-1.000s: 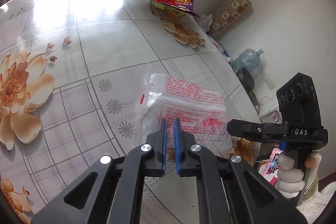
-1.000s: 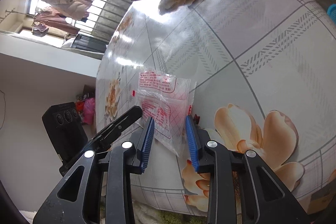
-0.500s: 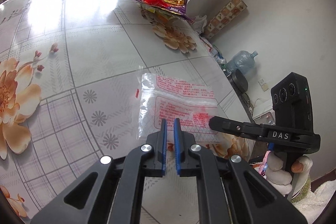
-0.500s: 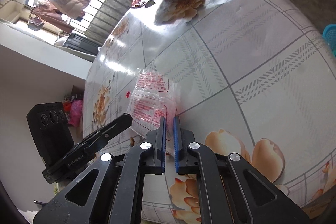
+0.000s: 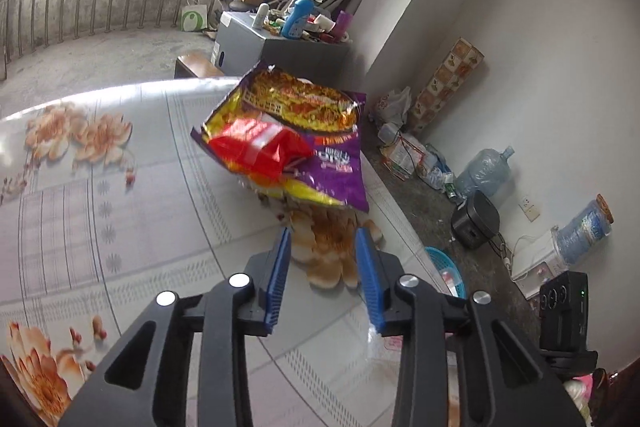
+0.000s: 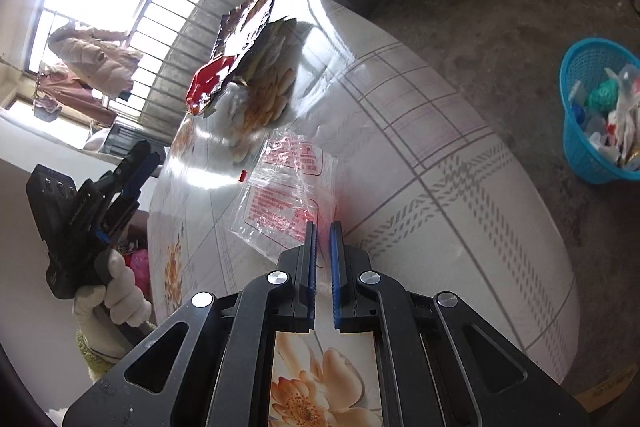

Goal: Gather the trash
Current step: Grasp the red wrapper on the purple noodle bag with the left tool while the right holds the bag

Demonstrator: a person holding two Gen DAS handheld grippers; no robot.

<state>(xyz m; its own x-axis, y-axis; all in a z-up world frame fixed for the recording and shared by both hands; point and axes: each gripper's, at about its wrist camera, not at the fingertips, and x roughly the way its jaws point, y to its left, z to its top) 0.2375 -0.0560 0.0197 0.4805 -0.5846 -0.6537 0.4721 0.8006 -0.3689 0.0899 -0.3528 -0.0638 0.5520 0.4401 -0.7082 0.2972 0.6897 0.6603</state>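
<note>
A clear plastic bag (image 6: 284, 195) with red print lies crumpled on the flowered table (image 6: 420, 163). My right gripper (image 6: 323, 227) is shut on its near corner. My left gripper (image 5: 323, 239) has its jaws opening with nothing between them, and only the tablecloth shows in the gap. It hovers a short way in front of a purple and yellow snack bag (image 5: 320, 131) with a red wrapper (image 5: 256, 147) on top. In the right wrist view the left gripper (image 6: 140, 159) is at the far left, held by a white-gloved hand (image 6: 116, 291).
A blue basket (image 6: 600, 115) holding several pieces of trash stands on the floor beyond the table's right edge. In the left wrist view the basket (image 5: 444, 267) shows past the table rim. Water bottles (image 5: 480, 175) and a black cooker (image 5: 476, 223) line the wall.
The left gripper let go of the clear bag, opened, and swung up toward the snack bags. The right gripper closed on the clear bag and drew it along the table.
</note>
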